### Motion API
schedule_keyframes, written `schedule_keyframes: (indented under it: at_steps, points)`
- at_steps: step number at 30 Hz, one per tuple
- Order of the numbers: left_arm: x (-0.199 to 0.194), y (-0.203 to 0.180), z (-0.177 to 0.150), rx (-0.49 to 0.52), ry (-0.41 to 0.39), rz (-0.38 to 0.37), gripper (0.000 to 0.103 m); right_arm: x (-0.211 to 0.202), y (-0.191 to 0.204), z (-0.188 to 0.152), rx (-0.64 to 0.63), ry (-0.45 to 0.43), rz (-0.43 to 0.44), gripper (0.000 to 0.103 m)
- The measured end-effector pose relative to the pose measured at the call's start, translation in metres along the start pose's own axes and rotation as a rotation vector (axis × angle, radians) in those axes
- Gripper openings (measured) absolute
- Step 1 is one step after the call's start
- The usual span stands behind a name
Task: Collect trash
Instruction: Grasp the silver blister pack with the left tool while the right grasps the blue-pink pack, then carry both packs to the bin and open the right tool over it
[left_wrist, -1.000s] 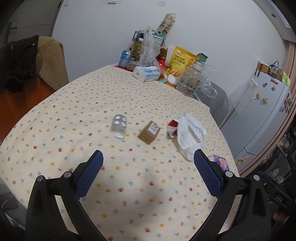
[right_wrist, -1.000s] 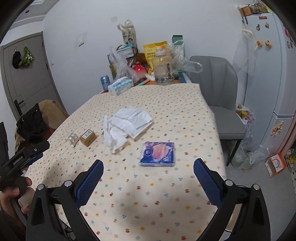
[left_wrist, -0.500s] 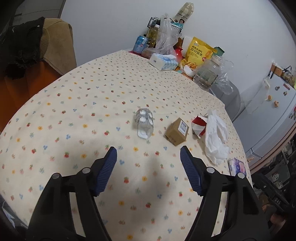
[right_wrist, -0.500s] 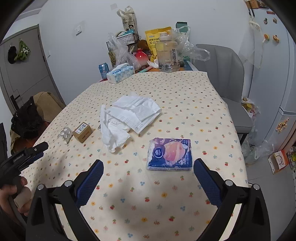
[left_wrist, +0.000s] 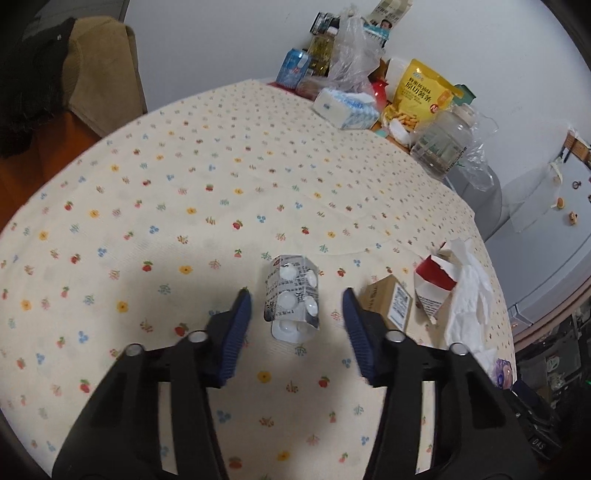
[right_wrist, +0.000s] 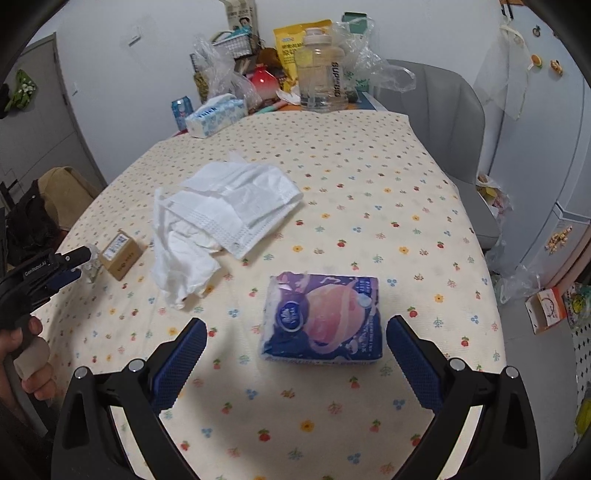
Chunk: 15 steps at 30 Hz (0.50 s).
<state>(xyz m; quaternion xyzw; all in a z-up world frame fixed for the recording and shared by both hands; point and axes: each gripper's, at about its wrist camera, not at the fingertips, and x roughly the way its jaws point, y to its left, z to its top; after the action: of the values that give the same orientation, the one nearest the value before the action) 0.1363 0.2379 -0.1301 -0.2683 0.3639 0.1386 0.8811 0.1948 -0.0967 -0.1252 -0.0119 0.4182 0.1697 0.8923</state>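
1. Your counter (left_wrist: 192, 177) wears a cream cloth dotted with small flowers and fruit, slightly wrinkled.
2. The blister pack (left_wrist: 292, 295) is crinkled silver foil with round white tablets showing through clear bubbles; it lies flat on the cloth.
3. Just right of the blister pack sits a small brown cardboard box (left_wrist: 388, 302) with a white printed label, and beyond that a torn red-and-white paper carton (left_wrist: 434, 280) against crumpled white tissue (left_wrist: 471, 299).
4. Your left gripper (left_wrist: 295, 308) is partly spread, its ribbed blue pads either side of the blister pack with a gap on each side, touching nothing.
5. In the right wrist view, a soft purple plastic tissue pack (right_wrist: 323, 319) printed with a pink planet lies flat, far right of the blister pack past the pleated white face mask (right_wrist: 240, 205).
6. Your right gripper (right_wrist: 295, 354) is spread wide, empty, with the tissue pack lying just ahead between its pads.
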Motion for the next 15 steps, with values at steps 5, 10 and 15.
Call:
schedule_keyframes:
  at_steps: [5, 10, 15]
  points:
    - [-0.004, 0.002, -0.005, -0.016, 0.004, -0.009, 0.026, 0.013, -0.006, 0.0, 0.006, 0.024, -0.026, 0.095]
    - [-0.027, -0.004, -0.017, -0.018, -0.021, -0.04, 0.026, 0.014, -0.006, -0.001, -0.01, 0.055, -0.034, 0.068]
    - [-0.044, -0.012, -0.031, -0.026, -0.025, -0.07, 0.026, -0.003, -0.01, -0.007, 0.009, 0.05, 0.036, 0.05]
